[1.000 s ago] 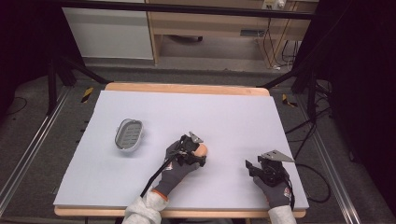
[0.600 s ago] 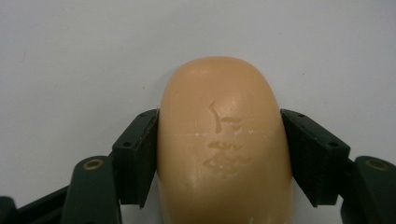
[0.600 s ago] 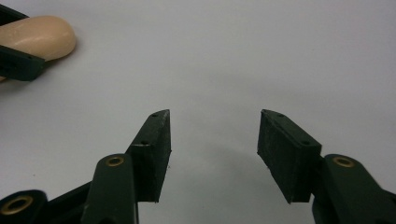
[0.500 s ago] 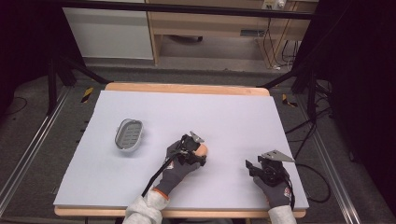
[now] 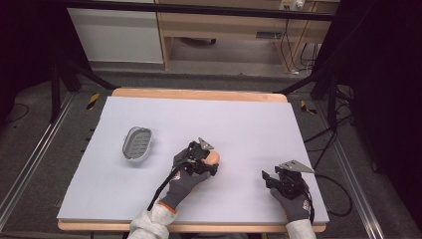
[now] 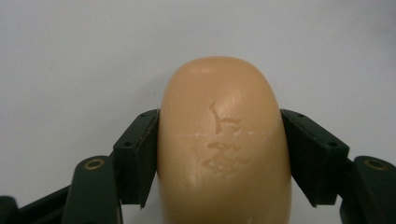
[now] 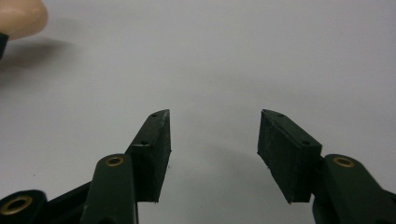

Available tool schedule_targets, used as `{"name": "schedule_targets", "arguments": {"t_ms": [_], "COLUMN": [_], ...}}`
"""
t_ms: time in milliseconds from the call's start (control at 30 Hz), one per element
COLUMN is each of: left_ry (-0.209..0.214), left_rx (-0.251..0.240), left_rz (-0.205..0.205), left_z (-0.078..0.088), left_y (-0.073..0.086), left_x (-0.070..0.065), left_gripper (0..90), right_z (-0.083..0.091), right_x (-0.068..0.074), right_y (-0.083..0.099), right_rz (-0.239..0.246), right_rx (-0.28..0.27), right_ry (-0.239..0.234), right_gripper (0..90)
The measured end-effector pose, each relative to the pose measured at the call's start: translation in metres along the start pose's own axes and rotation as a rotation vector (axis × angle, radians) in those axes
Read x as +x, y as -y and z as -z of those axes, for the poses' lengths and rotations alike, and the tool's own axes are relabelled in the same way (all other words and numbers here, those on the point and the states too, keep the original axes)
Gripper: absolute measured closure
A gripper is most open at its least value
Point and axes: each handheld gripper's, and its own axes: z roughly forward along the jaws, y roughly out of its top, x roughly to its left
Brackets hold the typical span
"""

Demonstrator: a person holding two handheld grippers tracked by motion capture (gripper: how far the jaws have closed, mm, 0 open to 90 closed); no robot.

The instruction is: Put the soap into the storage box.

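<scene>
The left claw (image 6: 219, 154) pinches the peach soap bar (image 6: 223, 144) by its sides, probably bound for the soap dish (image 5: 137, 143) off to its left. The right claw (image 7: 212, 140) rests spread and empty on the worktop (image 5: 249, 119).

soap (image 5: 215, 158) mid-table | dish (image 5: 137, 143) to its left, apart | both on mat (image 5: 249, 124)

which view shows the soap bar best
The left gripper view: the soap bar sits large and central, scratch marks visible, clamped between the left tongs. The high view shows a small peach end beside the gloved left hand. The right gripper view catches one rounded corner at its top left edge.
</scene>
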Motion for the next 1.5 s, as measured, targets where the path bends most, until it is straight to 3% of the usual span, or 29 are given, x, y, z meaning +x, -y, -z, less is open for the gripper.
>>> {"name": "schedule_targets", "arguments": {"t_ms": [633, 1500], "left_ry": [-0.016, -0.062], "left_rx": [-0.052, -0.119], "left_rz": [0.008, 0.100], "left_z": [0.048, 0.096], "left_y": [0.010, 0.045], "left_x": [0.021, 0.067], "left_gripper": [31.8, 31.8], "right_z": [0.001, -0.001], "right_x": [0.000, 0.001], "right_y": [0.000, 0.001], "right_rz": [0.000, 0.000], "right_rx": [0.000, 0.003], "right_ry": [-0.001, 0.004], "right_gripper": [44.1, 44.1]}}
